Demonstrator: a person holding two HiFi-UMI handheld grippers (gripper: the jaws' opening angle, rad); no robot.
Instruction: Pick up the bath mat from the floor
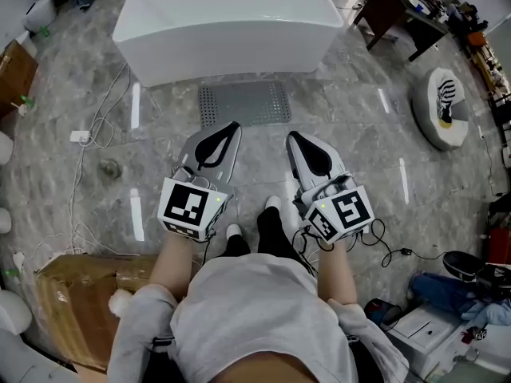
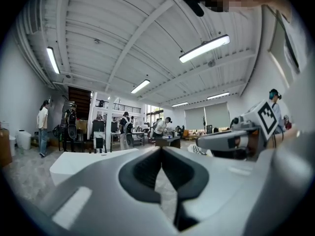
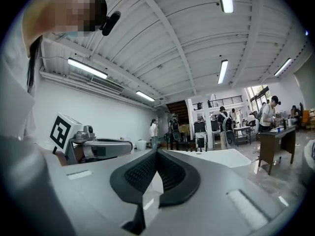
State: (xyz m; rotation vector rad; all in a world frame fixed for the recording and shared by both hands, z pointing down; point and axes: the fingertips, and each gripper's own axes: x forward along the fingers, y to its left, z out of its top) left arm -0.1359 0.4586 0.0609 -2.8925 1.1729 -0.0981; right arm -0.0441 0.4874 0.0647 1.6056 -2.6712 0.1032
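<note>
**Fingers.** The left gripper (image 1: 233, 126) had its fingers (image 2: 140, 173) shut tip to tip with nothing between them. Only floor showed through the gap behind the pads. The right gripper (image 1: 292, 136) had its fingers (image 3: 172, 173) shut and empty as well. Both grippers were held side by side in front of the person's body, pointing forward and roughly level, well above the floor (image 1: 160, 134).

**Mat.** The mat (image 1: 243, 104) was grey and perforated. It lay flat on the floor ahead of both sets of fingertips, untouched. In the head view its near edge ran just past the two tips, with the left tip over the near-left part and the right tip by the near-right corner. The far edge lay close to the foot of the white tub (image 1: 227, 22); whether they touched could not be told.

**Room.**
- Bare floor lay on both sides of the mat, and between its near edge and the person's shoes (image 1: 273, 204).
- To the left, loose cables (image 1: 88, 174) and a white plug block (image 1: 78, 136) lay well apart from the mat.
- A cardboard box (image 1: 76, 306) stood at the near left, beside the person.
- To the right, a round white object (image 1: 441, 108) lay well apart from the mat.
- A dark desk (image 1: 399, 10) stood beyond the tub's right corner.
</note>
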